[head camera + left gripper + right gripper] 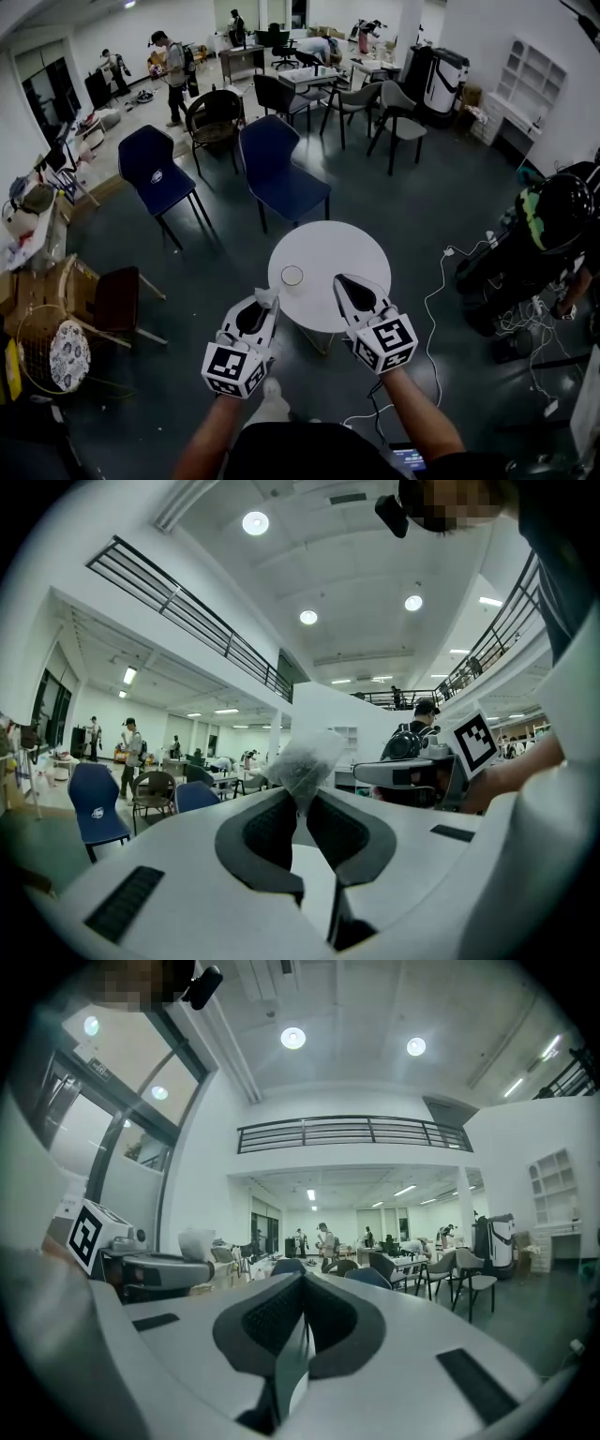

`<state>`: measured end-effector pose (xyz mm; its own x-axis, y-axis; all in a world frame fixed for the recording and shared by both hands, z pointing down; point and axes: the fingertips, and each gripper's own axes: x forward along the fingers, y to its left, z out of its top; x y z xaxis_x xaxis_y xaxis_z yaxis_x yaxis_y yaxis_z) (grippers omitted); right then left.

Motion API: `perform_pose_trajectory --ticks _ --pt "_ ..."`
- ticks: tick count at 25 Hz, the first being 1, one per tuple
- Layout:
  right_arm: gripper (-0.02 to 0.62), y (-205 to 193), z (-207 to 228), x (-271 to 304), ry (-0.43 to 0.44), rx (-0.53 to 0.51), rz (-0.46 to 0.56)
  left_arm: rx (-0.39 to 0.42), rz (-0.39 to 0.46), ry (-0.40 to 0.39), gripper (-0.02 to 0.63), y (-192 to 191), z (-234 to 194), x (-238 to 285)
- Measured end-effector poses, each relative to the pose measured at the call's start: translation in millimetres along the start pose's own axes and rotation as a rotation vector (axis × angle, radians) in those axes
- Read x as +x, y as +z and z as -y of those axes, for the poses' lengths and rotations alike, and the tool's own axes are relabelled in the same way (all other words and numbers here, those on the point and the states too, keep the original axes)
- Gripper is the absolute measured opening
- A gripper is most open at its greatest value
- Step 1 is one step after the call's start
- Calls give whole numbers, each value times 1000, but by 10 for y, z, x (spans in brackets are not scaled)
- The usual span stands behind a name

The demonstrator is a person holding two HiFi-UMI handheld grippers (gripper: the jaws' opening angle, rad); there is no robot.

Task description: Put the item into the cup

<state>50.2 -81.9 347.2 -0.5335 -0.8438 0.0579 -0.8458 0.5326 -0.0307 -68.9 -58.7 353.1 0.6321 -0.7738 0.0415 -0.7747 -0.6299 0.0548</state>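
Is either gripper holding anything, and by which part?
The left gripper pinches a small translucent pouch by its lower end; the rest pokes out beyond the jaws. The right gripper is shut, holding nothing.

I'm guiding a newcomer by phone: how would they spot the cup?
Find the round white table just this side of the nearer blue chair. The cup stands near its left edge, a pale ring seen from above. Nothing else stands on that tabletop.

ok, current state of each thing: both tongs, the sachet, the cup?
left tongs: shut on the sachet
sachet: pinched at its lower end, sticking up past the tips, not in the cup
right tongs: shut, nothing between them
cup: upright on the round table, top open
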Motion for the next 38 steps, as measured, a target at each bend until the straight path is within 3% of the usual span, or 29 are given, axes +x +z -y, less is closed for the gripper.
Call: perform_pose_trajectory --ticks 19,38 --pt "17 93 329 886 -67 4 -21 -19 -20 -47 44 43 -836 598" --pt "15 -33 263 1873 -145 16 -36 -32 -46 -119 44 -117 -1861 894"
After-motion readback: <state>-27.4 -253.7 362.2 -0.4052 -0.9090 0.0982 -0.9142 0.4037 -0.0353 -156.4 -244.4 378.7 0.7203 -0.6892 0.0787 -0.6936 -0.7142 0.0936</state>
